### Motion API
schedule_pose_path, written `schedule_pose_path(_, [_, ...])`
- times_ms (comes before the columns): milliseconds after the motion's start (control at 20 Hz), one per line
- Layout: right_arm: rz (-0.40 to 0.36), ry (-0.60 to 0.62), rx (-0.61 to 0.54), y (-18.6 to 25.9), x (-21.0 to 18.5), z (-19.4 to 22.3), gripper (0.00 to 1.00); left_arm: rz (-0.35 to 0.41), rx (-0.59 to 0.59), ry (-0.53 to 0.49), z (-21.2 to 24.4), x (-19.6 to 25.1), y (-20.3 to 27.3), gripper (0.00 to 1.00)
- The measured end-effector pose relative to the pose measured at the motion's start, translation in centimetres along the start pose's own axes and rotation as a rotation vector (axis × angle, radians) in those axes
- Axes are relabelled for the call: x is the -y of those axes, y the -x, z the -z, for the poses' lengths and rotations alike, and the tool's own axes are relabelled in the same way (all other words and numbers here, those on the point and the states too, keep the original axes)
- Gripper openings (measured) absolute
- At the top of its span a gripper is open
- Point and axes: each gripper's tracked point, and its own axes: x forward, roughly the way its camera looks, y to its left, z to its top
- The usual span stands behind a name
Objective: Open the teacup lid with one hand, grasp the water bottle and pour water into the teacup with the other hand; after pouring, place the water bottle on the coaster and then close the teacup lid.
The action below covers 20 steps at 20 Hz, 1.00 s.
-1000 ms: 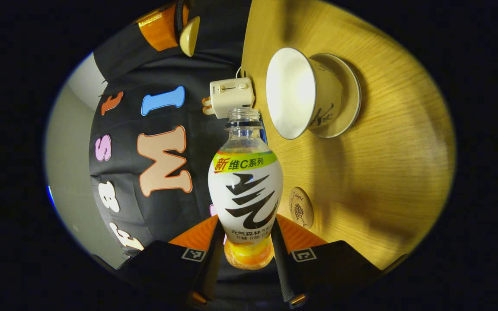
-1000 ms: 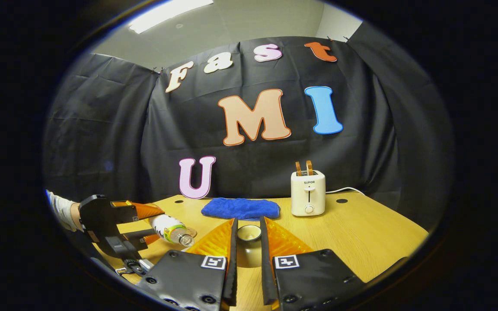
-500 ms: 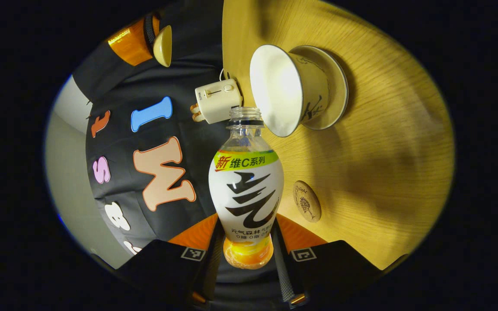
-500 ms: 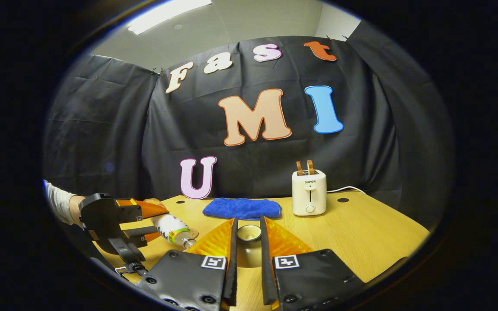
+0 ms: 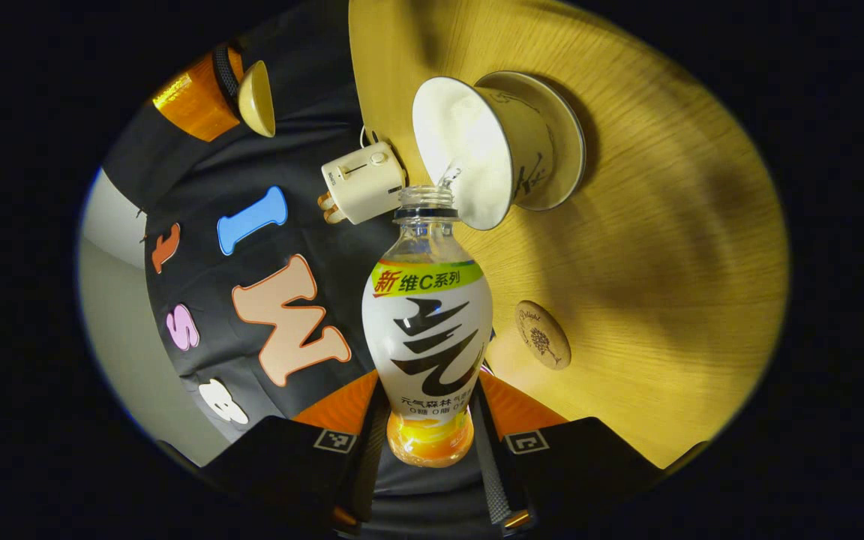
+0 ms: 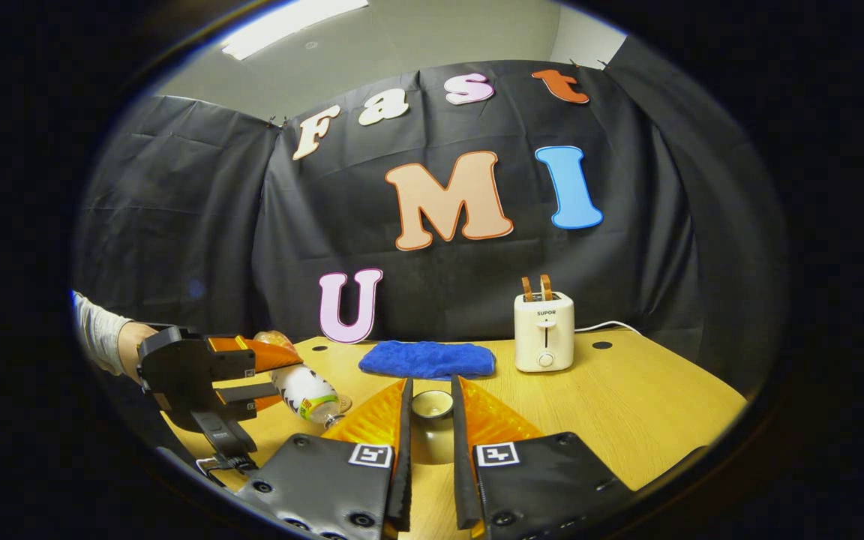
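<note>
In the left gripper view my left gripper (image 5: 428,394) is shut on the water bottle (image 5: 427,330), an uncapped bottle with a white label. It is tipped far over, its mouth at the rim of the white teacup (image 5: 477,142). A thin stream of water (image 5: 448,177) runs from the mouth into the cup. The cup stands on its saucer (image 5: 563,142); the round wooden coaster (image 5: 543,345) lies nearer. In the right gripper view my right gripper (image 6: 432,390) is shut on the teacup lid (image 6: 432,405), held in the air. To its left are the left gripper (image 6: 211,375) and the tilted bottle (image 6: 304,390).
A blue cloth (image 6: 427,359) and a cream toaster (image 6: 544,341) with its cord stand at the back of the wooden table (image 6: 627,397). A person's hand and sleeve (image 6: 106,345) hold the left gripper at the table's left end. The toaster (image 5: 363,182) sits just beyond the bottle's mouth.
The bottle has tipped further over toward the teacup, and water now runs from its mouth into the cup. The right gripper has kept the lid almost still.
</note>
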Motion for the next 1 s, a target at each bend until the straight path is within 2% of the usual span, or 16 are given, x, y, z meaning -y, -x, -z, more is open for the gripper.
schedule_pose_path(600, [-0.004,0.014,-0.003,0.1,-0.1,0.1,0.26,-0.04,-0.023,-0.157,0.6,-1.9,0.0,0.57])
schedule_pose_path(800, [-0.001,0.015,0.002,0.2,0.1,-0.1,0.24,-0.056,-0.028,-0.174,0.5,-1.9,0.1,0.57])
schedule_pose_path(900, [0.002,0.015,0.0,0.2,0.1,-0.1,0.29,-0.061,-0.027,-0.182,0.5,-2.3,0.1,0.57])
schedule_pose_path(1000, [0.001,0.014,-0.001,0.1,0.1,0.0,0.26,-0.068,-0.027,-0.187,0.5,-2.3,0.1,0.57])
